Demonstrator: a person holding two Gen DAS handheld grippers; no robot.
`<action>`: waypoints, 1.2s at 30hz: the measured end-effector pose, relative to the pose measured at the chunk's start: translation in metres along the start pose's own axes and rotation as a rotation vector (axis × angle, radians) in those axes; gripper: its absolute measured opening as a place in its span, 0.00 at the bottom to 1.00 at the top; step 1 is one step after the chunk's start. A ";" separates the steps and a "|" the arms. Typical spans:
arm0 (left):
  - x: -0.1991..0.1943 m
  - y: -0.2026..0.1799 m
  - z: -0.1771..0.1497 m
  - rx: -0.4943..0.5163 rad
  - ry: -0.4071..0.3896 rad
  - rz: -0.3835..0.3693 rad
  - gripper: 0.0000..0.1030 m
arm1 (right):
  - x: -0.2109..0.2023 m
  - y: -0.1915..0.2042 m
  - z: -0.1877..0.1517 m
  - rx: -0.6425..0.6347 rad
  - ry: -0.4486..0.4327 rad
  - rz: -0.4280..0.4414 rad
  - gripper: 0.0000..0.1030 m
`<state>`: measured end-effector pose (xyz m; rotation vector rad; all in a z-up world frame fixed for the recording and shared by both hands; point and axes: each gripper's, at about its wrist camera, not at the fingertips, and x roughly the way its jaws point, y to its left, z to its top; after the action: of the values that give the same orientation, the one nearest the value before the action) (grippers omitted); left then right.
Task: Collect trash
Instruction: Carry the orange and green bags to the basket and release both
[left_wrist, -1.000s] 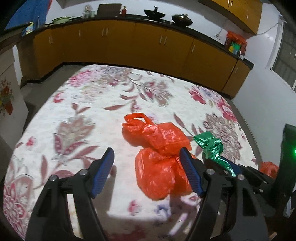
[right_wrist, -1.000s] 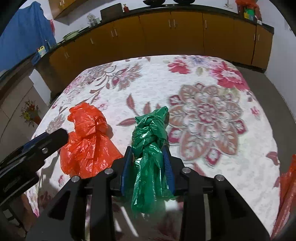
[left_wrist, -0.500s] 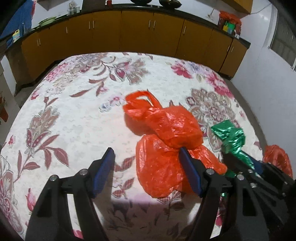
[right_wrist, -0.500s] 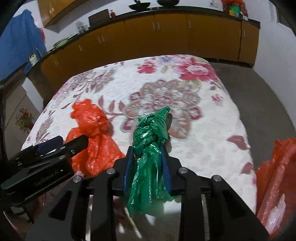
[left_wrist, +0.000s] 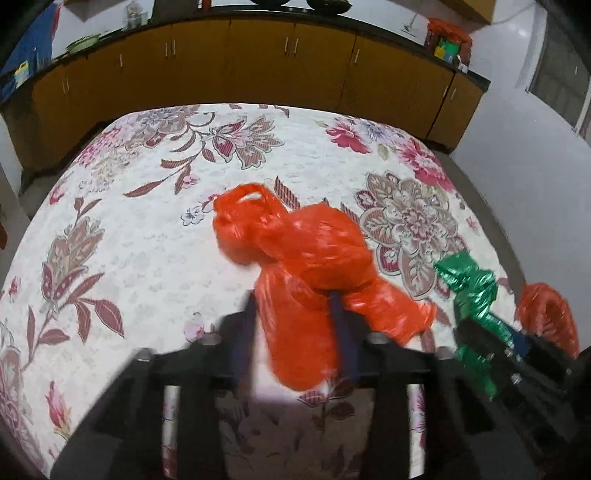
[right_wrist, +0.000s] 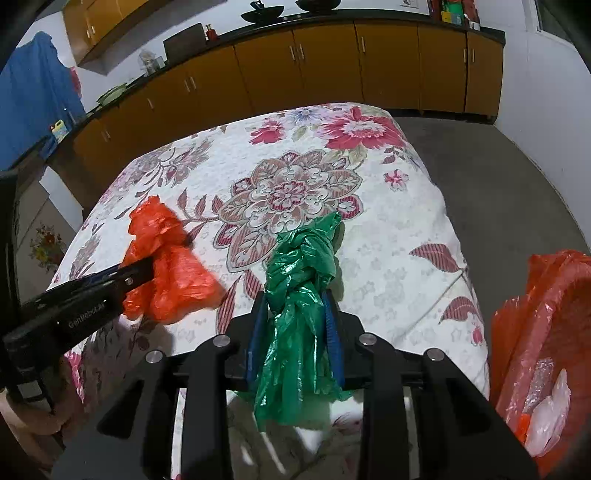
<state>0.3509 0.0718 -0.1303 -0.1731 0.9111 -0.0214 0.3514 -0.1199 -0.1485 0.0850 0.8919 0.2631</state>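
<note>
A crumpled orange plastic bag (left_wrist: 306, 258) lies on the floral tablecloth (left_wrist: 147, 240). My left gripper (left_wrist: 295, 314) has its blurred jaws closing on the bag's near lobe, and the blue pads touch it on both sides. The right wrist view shows the same orange plastic bag (right_wrist: 166, 273) at the tip of the left gripper (right_wrist: 142, 271). My right gripper (right_wrist: 297, 306) is shut on a twisted green plastic bag (right_wrist: 303, 266), held just above the cloth near the table's right edge. The left wrist view has the green plastic bag (left_wrist: 469, 284) in the right gripper (left_wrist: 491, 332).
A large open orange trash bag (right_wrist: 546, 314) holding clear wrappers hangs beyond the table's right edge, also visible as the orange trash bag (left_wrist: 546, 314). Yellow-brown cabinets (left_wrist: 258, 62) run along the far wall. Grey floor (right_wrist: 498, 192) lies to the right of the table.
The left jaws have narrowed onto the orange bag's near lobe. The right gripper has carried the green bag towards the table's right edge, and more of the open trash bag shows.
</note>
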 end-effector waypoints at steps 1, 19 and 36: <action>0.000 -0.003 -0.001 -0.003 -0.002 -0.001 0.58 | 0.000 0.000 -0.001 0.001 0.001 0.001 0.30; -0.035 -0.010 -0.005 0.035 -0.090 -0.068 0.08 | -0.050 -0.007 -0.015 0.001 -0.065 -0.002 0.25; -0.143 -0.064 -0.014 0.138 -0.261 -0.203 0.07 | -0.166 -0.031 -0.023 0.047 -0.253 -0.057 0.25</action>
<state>0.2561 0.0204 -0.0166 -0.1350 0.6267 -0.2441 0.2402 -0.1944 -0.0425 0.1331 0.6483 0.1743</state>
